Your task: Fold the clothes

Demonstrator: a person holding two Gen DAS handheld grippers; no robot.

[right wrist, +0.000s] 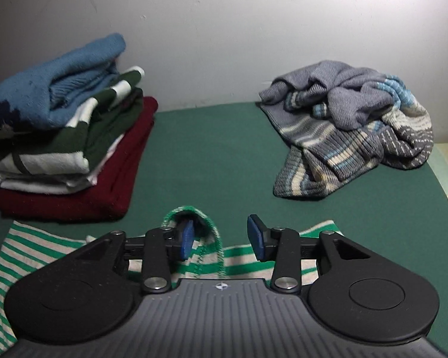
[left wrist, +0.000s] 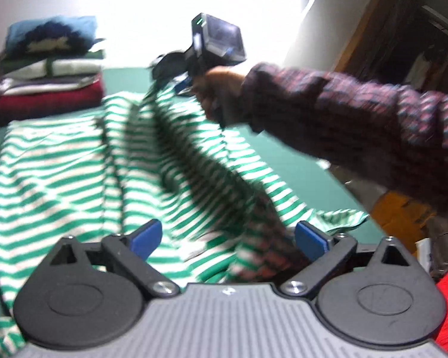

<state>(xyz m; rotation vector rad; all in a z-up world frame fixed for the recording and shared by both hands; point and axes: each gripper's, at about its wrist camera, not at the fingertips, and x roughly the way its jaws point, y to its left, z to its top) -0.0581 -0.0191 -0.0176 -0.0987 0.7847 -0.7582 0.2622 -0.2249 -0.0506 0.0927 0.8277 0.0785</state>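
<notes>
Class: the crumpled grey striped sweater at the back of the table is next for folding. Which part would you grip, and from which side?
Probably the ribbed hem of the grey sweater, from the near side: it lies flat and spread towards us on the green table, while the rest is bunched up behind it.

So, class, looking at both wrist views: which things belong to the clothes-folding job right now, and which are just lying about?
Part of the job:
- green-striped shirt, spread on the green table
- left gripper, open above it
- right gripper, open, a shirt edge draped over one finger

Lying about for now:
- folded stack of clothes
- crumpled grey-blue sweater
</notes>
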